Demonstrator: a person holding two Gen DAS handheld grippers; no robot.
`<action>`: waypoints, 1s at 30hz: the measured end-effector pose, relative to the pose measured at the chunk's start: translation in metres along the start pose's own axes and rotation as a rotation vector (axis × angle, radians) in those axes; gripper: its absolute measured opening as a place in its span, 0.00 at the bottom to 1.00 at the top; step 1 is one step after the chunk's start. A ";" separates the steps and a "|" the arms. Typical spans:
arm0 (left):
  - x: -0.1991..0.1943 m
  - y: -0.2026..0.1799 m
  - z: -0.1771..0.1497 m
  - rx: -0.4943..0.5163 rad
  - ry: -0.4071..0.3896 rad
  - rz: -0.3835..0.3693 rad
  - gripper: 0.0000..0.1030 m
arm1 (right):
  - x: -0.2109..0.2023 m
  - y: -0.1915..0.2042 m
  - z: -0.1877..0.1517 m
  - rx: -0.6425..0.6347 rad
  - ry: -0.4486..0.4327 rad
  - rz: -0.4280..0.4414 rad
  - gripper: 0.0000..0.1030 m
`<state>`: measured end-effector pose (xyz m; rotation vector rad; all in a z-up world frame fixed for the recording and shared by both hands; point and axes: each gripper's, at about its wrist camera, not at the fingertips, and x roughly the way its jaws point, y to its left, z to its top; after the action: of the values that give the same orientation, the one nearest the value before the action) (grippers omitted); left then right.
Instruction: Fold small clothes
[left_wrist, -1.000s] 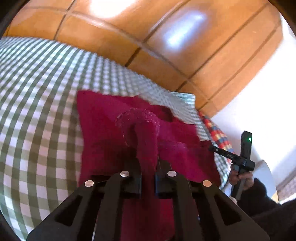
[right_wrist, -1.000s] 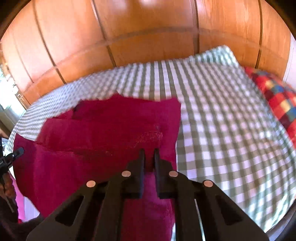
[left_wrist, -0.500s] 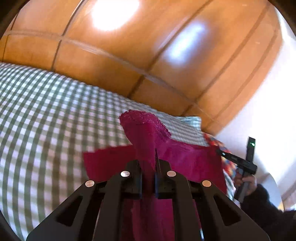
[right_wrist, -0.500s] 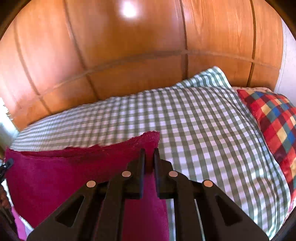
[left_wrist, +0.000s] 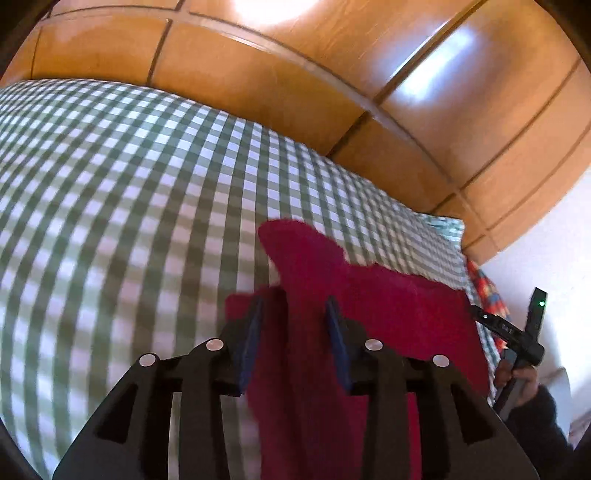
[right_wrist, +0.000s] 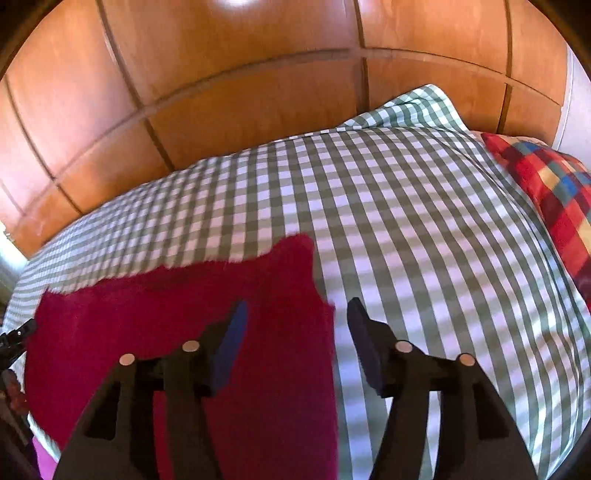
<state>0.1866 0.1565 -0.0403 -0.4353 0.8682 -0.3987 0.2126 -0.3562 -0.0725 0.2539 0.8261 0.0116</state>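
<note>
A dark red fleecy cloth (left_wrist: 384, 306) lies folded on the checked bed. In the left wrist view its near left corner runs between the fingers of my left gripper (left_wrist: 294, 326). Those jaws are opening and the blue pads (left_wrist: 251, 339) stand apart, not pressing on the cloth. In the right wrist view the red cloth (right_wrist: 166, 317) has its right edge between the fingers of my right gripper (right_wrist: 295, 319). These jaws are opening too, with a gap to the right pad (right_wrist: 364, 339). The right gripper (left_wrist: 517, 332) also shows in the left wrist view, held by a hand.
A green-and-white checked bedspread (right_wrist: 424, 240) covers the bed. Wooden panels (right_wrist: 240, 92) rise right behind it. A red, blue and yellow checked pillow (right_wrist: 554, 192) lies at the far right. Something pink (right_wrist: 44, 454) shows at the bed's near left edge.
Both grippers carried the cloth's edge forward and down over the rest of it. Their jaws, shut on the cloth before, now stand apart and the cloth sags onto the bed.
</note>
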 end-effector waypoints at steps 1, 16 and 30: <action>-0.013 0.001 -0.012 0.015 -0.003 -0.023 0.32 | -0.009 -0.004 -0.010 0.000 -0.002 0.016 0.61; -0.063 -0.028 -0.149 0.273 0.070 -0.089 0.52 | -0.071 -0.015 -0.137 0.007 0.110 0.146 0.62; -0.093 -0.024 -0.157 0.412 0.153 -0.137 0.08 | -0.090 -0.014 -0.144 -0.117 0.106 0.057 0.10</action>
<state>0.0034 0.1510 -0.0577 -0.0828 0.8798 -0.7276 0.0454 -0.3483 -0.1036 0.1678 0.9199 0.1275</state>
